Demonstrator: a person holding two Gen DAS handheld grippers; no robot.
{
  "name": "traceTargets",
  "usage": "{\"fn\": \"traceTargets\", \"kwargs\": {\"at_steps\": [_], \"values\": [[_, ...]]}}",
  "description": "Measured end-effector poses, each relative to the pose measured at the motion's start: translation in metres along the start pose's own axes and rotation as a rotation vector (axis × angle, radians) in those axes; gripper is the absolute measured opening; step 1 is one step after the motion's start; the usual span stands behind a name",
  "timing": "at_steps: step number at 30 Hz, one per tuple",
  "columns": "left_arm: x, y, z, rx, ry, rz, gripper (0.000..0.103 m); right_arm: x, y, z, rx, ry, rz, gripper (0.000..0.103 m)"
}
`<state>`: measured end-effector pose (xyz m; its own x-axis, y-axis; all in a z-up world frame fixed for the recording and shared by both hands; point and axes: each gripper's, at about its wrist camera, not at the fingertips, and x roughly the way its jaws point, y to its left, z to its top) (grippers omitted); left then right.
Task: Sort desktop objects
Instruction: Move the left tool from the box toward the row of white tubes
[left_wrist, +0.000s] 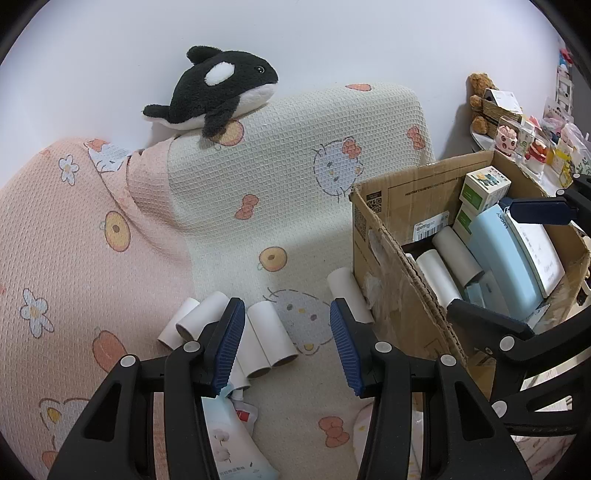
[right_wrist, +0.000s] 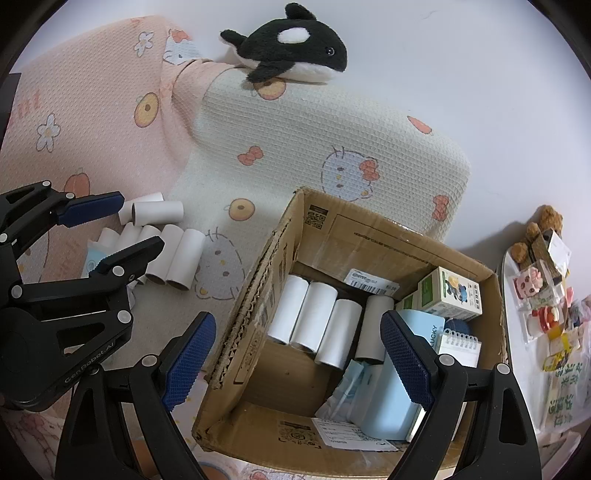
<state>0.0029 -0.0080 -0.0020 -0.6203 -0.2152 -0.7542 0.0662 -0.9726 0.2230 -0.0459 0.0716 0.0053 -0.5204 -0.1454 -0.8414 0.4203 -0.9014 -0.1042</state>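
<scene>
Several white cardboard tubes (left_wrist: 271, 339) lie on the patterned bed cover; in the right wrist view the same tubes (right_wrist: 177, 258) sit left of the box. One more tube (left_wrist: 347, 291) rests against the cardboard box (left_wrist: 388, 258). My left gripper (left_wrist: 286, 302) hangs open just above the loose tubes, gripping nothing. Over the open box (right_wrist: 255, 306) my right gripper (right_wrist: 297, 317) stands wide open and empty. Inside the box lie several white tubes (right_wrist: 317, 317), a light blue case (right_wrist: 388, 398), small green-and-white cartons (right_wrist: 450, 291) and a spiral notebook (right_wrist: 460, 343).
A black and white orca plush (left_wrist: 221, 92) sits on the cushion at the wall. A white and blue packet (left_wrist: 236, 435) lies under my left gripper. At the right a white side table (right_wrist: 508, 295) carries a teddy bear (right_wrist: 543, 225) and small figurines.
</scene>
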Motion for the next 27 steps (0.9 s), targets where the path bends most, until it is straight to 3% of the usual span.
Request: {"fn": "traceTargets", "kwargs": {"at_steps": [27], "values": [[0.003,0.009,-0.002,-0.046,0.019,0.034,0.052,0.001,0.01,0.003,-0.025,0.021,-0.017,0.089]]}}
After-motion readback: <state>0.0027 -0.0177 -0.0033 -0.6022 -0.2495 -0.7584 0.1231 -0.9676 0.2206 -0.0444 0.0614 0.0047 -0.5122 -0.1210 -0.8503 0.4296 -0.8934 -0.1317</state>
